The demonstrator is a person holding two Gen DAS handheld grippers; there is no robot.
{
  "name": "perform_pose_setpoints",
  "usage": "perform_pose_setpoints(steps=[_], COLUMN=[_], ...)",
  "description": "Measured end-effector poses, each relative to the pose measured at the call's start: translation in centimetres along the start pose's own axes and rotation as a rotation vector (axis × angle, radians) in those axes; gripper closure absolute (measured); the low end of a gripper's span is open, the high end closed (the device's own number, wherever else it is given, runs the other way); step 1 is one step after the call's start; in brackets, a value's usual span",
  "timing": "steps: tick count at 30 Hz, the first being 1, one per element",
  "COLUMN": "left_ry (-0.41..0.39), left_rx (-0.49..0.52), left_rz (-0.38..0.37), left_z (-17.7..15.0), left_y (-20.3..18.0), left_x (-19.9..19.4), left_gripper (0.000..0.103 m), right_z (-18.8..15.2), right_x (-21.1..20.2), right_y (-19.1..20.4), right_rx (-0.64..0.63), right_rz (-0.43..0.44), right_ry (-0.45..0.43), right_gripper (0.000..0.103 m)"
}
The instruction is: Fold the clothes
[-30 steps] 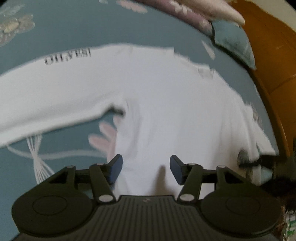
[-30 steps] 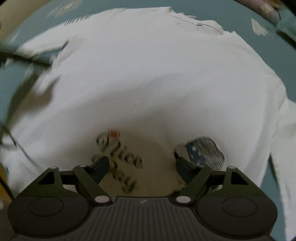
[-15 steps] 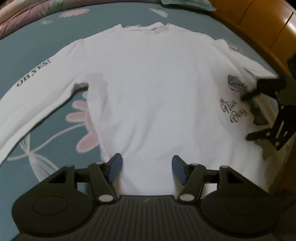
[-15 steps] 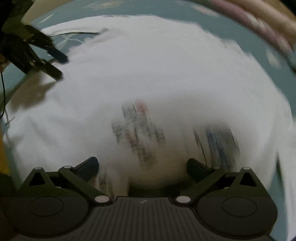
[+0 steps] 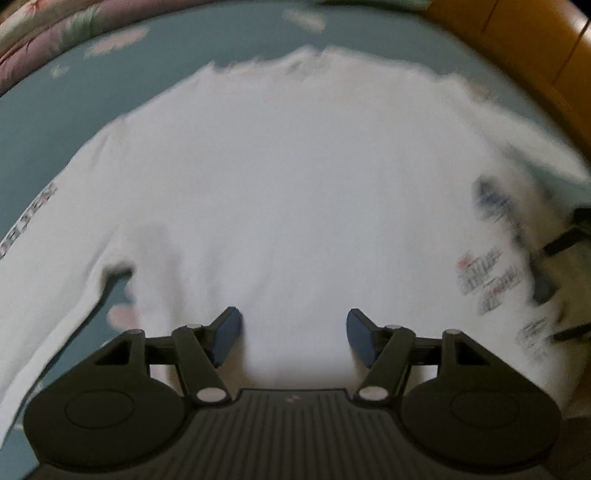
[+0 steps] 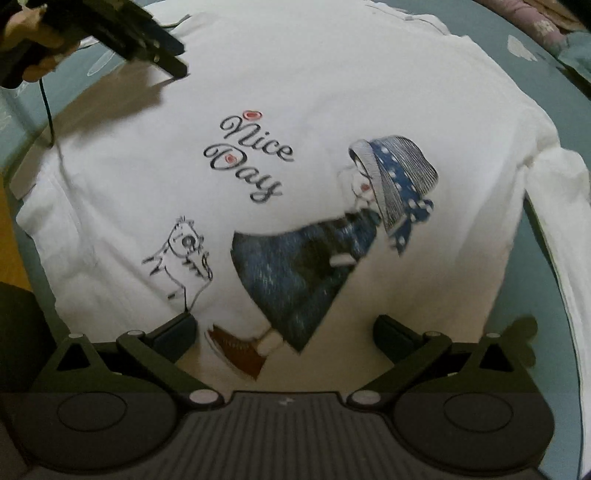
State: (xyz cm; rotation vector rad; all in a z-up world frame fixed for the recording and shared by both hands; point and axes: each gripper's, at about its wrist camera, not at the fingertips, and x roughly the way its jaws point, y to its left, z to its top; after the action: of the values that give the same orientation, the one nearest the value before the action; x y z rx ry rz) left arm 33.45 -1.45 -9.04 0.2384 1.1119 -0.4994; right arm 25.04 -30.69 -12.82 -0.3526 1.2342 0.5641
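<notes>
A white long-sleeved shirt (image 5: 295, 192) lies flat, front up, on a teal flowered bedspread (image 5: 74, 96). Its print (image 6: 295, 266) shows a girl in a blue dress, a chick and the words "Nice Day". My left gripper (image 5: 293, 334) hovers open over the shirt's lower part, nothing between its blue pads. My right gripper (image 6: 284, 334) hangs open over the printed area near the hem. The left gripper (image 6: 162, 59) also shows at the top left of the right wrist view, a hand behind it. The right gripper's fingers (image 5: 565, 240) show blurred at the left view's right edge.
A wooden bed frame (image 5: 535, 48) runs along the right in the left wrist view. A flowered quilt (image 5: 55, 33) lies at the far left corner. One sleeve with lettering (image 5: 29, 229) stretches out left; the other sleeve (image 6: 554, 229) lies along the right.
Both grippers have swung over the shirt. The left wrist view has moved closer over the shirt body; the right now sits steady over the print. Both jaws stayed open.
</notes>
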Motion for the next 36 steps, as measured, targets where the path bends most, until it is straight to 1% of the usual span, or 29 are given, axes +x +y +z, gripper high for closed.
perform_pose_setpoints(steps=[4,6,8,10,12,16,19,22,25,27,30,34,36], left_ry=[0.067,0.065,0.049,0.029,0.007,-0.025,-0.036,-0.019,0.0,0.012,0.031,0.047,0.055], left_rx=[-0.033,-0.025,-0.007,0.007,0.009,0.022,0.019,0.036,0.055,0.068,0.086,0.103,0.112], left_rz=[0.02,0.005,-0.015,-0.036,-0.074,-0.129,-0.178,-0.195,-0.21,-0.219,-0.234,-0.225,-0.219], left_z=[0.1,1.1,2.5,4.3,6.2,9.3,10.8,11.5,12.1,12.6,13.2,14.2,14.7], left_y=[0.7,0.3,-0.5,-1.5,-2.5,-5.1,-7.4,-9.5,-11.7,-13.1,-15.3,-16.6,-17.3], left_x=[-1.3,-1.5,-1.4,-0.7,0.2,1.8,2.5,3.3,4.2,4.7,5.6,6.0,6.3], left_gripper=[0.036,0.036,0.035,0.035,0.035,0.035,0.035,0.035,0.034,0.034,0.034,0.034,0.034], right_z=[-0.5,-0.4,0.0,0.1,-0.6,-4.6,-8.5,-12.8,-16.6,-18.8,-21.6,-25.3,-26.6], right_x=[-1.1,-2.1,-3.2,-3.8,-4.2,-5.0,-5.5,-6.1,-6.4,-6.3,-6.1,-5.7,-5.5], right_y=[-1.0,-2.5,-4.4,-6.5,-8.8,-14.1,-16.9,-19.1,-20.8,-21.8,-23.3,-25.1,-25.7], right_rx=[0.099,0.201,0.314,0.447,0.592,0.864,1.048,1.217,1.34,1.405,1.502,1.625,1.668], right_rz=[-0.021,-0.03,-0.059,-0.084,-0.101,-0.138,-0.154,-0.149,-0.134,-0.108,-0.054,0.019,0.037], right_ry=[0.025,-0.005,-0.058,-0.116,-0.161,-0.233,-0.287,-0.367,-0.446,-0.515,-0.656,-0.851,-0.926], right_gripper=[0.0,0.0,0.0,0.0,0.0,0.0,0.0,0.0,0.0,0.0,0.0,0.0,0.0])
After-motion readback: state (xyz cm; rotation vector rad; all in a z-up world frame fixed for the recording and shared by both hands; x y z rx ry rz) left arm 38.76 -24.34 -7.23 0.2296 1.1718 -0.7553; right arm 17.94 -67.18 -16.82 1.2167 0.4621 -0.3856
